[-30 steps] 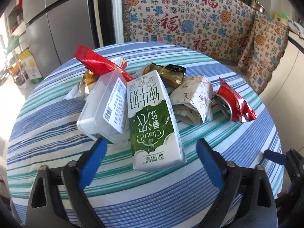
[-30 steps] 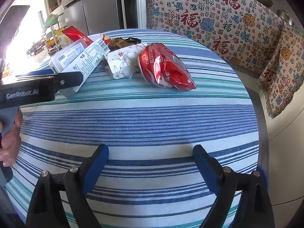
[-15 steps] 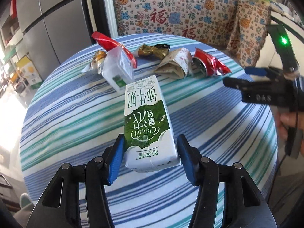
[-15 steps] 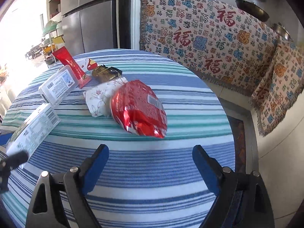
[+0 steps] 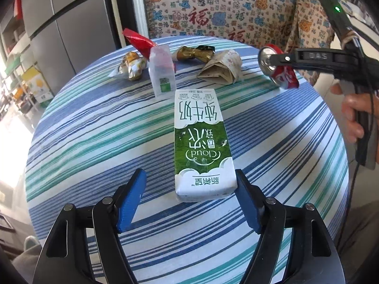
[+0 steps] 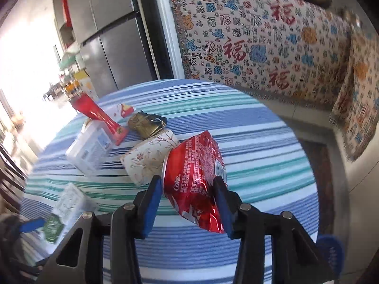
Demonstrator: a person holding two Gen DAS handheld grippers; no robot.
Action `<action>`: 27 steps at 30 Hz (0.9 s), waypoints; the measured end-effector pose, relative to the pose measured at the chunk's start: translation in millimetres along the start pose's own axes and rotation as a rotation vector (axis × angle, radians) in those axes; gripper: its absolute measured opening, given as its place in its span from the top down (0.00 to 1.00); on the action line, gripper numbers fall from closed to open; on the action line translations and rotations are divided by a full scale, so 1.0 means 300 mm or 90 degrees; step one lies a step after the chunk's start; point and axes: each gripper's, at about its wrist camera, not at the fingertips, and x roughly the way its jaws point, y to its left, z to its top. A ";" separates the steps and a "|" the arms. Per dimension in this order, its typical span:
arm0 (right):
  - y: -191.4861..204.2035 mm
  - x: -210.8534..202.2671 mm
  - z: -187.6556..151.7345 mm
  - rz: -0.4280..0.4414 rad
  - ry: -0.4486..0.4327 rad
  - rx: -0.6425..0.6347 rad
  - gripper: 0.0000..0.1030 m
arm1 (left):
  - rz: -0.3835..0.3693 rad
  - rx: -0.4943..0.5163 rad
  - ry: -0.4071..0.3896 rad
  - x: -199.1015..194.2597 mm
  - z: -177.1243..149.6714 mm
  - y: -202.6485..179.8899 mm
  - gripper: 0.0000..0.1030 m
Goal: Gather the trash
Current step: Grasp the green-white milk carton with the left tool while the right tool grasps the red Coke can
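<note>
A green and white milk carton (image 5: 200, 139) lies flat on the striped tablecloth (image 5: 94, 142). It sits between the fingers of my left gripper (image 5: 188, 172), whose jaws are opening. The left pad stands clear of the carton and the right pad is at its corner. My right gripper (image 6: 187, 179) is closing, and its pads press the sides of a crushed red Coke can (image 6: 194, 172). In the left wrist view the can (image 5: 284, 78) hangs above the table at the right, with a hand (image 5: 353, 118) on the right gripper's handle.
At the table's far side lie a clear plastic box (image 5: 162, 75), a red wrapper (image 5: 139, 41), a gold wrapper (image 5: 195, 53), a folded paper packet (image 5: 222, 67) and a crumpled snack bag (image 5: 130, 67). Behind stand a fridge (image 5: 71, 35) and a patterned cloth-covered bench (image 5: 213, 11).
My left gripper closed on the carton, drew it back from the pile, then spread its jaws off it. My right gripper moved in, closed on the red can and raised it.
</note>
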 end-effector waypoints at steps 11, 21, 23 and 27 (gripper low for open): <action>-0.370 -0.095 -0.214 0.170 0.046 0.325 0.54 | -0.044 -0.010 -0.005 -0.001 0.033 -0.038 0.25; -0.285 -0.136 -0.212 0.031 0.048 0.153 0.35 | -0.047 0.008 0.003 0.021 0.074 -0.057 0.20; -0.254 -0.137 -0.201 0.016 0.047 0.108 0.34 | -0.040 0.011 0.012 0.033 0.083 -0.058 0.18; -0.171 -0.103 -0.183 -0.014 0.048 0.033 0.28 | -0.024 0.019 0.035 0.071 0.098 -0.061 0.18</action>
